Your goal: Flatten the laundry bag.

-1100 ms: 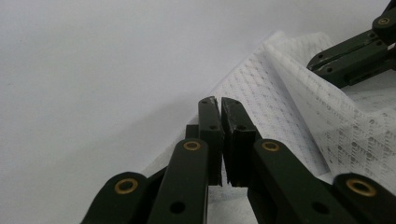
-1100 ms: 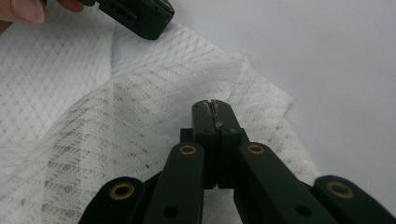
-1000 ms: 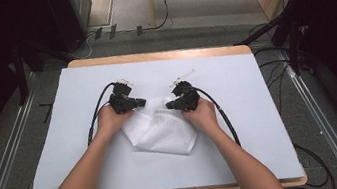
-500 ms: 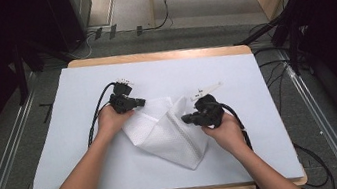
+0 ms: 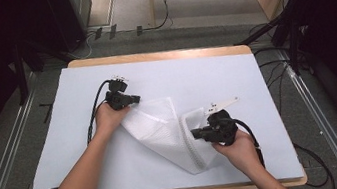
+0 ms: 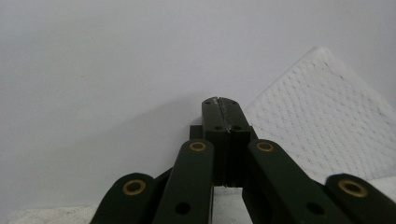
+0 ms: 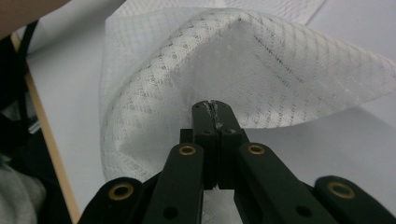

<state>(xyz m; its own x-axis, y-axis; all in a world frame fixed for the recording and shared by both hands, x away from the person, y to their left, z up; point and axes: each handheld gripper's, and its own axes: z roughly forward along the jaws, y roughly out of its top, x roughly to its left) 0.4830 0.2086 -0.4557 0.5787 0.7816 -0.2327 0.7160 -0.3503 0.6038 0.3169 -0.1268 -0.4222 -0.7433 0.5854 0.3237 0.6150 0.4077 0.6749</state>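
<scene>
A white mesh cloth (image 5: 157,127) lies partly folded on the white-covered table (image 5: 204,76). My left gripper (image 5: 135,99) sits at the cloth's far left corner, jaws pressed together on its edge. In the left gripper view the shut left gripper (image 6: 219,102) has the cloth (image 6: 322,116) spreading off to its right and under it. My right gripper (image 5: 194,133) is at the cloth's right edge, nearer the person, shut on a raised fold. In the right gripper view the cloth (image 7: 187,65) arches up in front of the shut right gripper (image 7: 212,106).
The table's wooden rim (image 5: 160,55) shows at the far side and along the near edge. Black cables (image 5: 278,65) trail over the floor at the right. Metal rails (image 5: 10,163) run along both sides. Wide bare sheet surrounds the cloth.
My right gripper has pulled its cloth edge away from the left gripper, rightward and toward the near edge, stretching and turning over the cloth. The left gripper has stayed put.
</scene>
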